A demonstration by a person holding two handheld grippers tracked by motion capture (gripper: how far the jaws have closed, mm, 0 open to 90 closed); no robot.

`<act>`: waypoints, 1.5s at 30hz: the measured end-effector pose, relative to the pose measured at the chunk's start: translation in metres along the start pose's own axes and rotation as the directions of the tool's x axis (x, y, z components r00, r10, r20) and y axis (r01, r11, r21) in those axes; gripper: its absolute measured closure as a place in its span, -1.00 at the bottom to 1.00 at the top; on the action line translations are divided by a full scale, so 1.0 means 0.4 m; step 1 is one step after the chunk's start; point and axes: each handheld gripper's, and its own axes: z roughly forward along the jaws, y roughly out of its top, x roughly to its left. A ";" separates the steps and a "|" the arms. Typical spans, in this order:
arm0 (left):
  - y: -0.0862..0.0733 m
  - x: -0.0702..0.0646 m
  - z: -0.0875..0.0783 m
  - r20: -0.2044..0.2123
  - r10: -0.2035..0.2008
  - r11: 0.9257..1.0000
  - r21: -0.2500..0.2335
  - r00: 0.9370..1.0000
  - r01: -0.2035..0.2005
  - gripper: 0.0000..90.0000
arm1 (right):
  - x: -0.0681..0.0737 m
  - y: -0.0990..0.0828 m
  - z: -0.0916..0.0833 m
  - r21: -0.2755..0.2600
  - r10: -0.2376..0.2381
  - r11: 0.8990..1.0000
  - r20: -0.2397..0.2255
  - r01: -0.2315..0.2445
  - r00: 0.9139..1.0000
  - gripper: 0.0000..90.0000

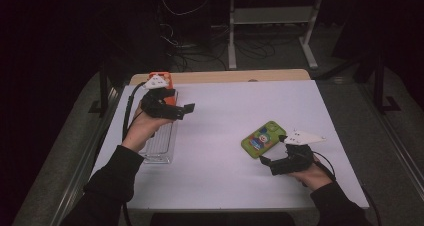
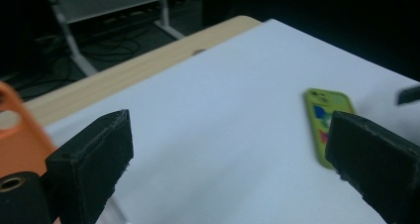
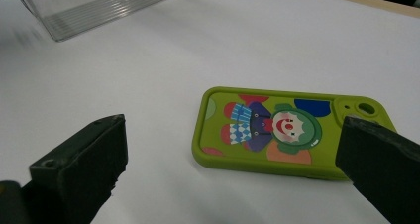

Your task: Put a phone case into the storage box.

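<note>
The right gripper (image 1: 270,162) sits low at the near right of the white table (image 1: 225,136), its jaws spread wide with nothing between the pads. In the right gripper view the two black jaws stand far apart at the bottom corners, and the green phone case (image 3: 277,132) lies flat on the table just ahead of them, nearer the right-hand jaw, whose tip overlaps the case's camera corner in the picture; whether it touches cannot be told. The case faces up with a clown figure printed on it. From the high view the green phone case (image 1: 263,138) lies just beyond and to the left of this gripper's tips, close but apart.

The left gripper (image 1: 186,109) is held above the far left of the table, pointing toward the right, its jaws open and empty. In the left gripper view the case (image 2: 327,120) shows well off across the bare white surface, beside the right-hand jaw in the picture.

Below the left hand (image 1: 142,126) a clear ribbed tray (image 1: 160,145) rests on the table, and an orange case (image 1: 164,81) lies at its far end, behind the gripper
</note>
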 end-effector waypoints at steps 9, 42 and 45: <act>-0.053 -0.091 0.004 0.122 0.039 0.999 -0.010 0.992 -0.038 -0.93 | -0.001 0.000 -0.004 0.003 0.003 1.000 0.006 -0.003 1.000 -1.00; -0.220 -0.211 0.089 0.228 0.111 0.989 0.074 0.967 -0.131 -1.00 | -0.020 0.121 0.058 0.128 0.027 0.991 0.050 -0.033 0.998 -0.07; -0.219 -0.206 0.091 0.227 0.098 0.990 0.074 0.969 -0.117 -1.00 | -0.021 0.144 0.102 0.202 0.042 0.978 0.039 -0.049 0.998 0.27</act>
